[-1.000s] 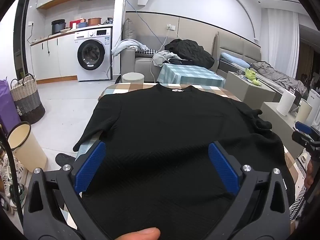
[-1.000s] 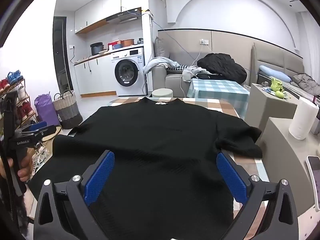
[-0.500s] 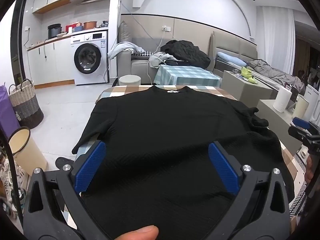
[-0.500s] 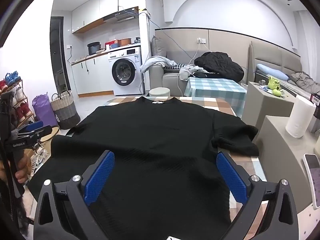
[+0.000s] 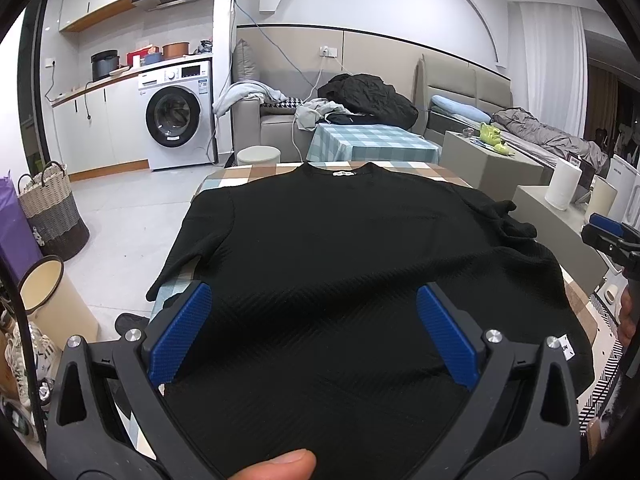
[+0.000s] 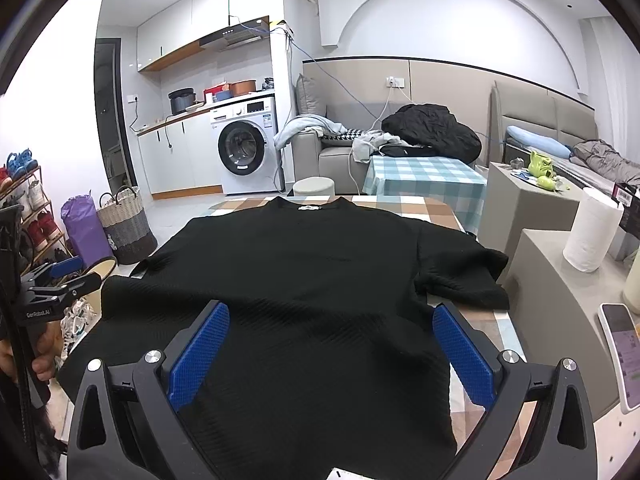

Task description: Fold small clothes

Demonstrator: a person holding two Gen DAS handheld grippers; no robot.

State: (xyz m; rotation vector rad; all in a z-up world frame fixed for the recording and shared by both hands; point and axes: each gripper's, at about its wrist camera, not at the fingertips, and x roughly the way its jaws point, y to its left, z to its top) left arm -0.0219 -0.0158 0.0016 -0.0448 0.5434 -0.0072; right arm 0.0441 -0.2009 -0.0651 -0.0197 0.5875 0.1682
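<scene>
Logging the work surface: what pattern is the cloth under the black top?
Checked tablecloth in brown, white and pale blue; clearest in the right wrist view.

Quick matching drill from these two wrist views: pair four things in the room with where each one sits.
Things:
1. black shirt
2. paper towel roll
3. woven basket
4. black jacket

Places:
A. on the floor, left of the table
B. spread flat on the checked table
C. piled on the sofa at the back
D. upright on the grey counter, right of the table

Pairs: 1-B, 2-D, 3-A, 4-C
</scene>
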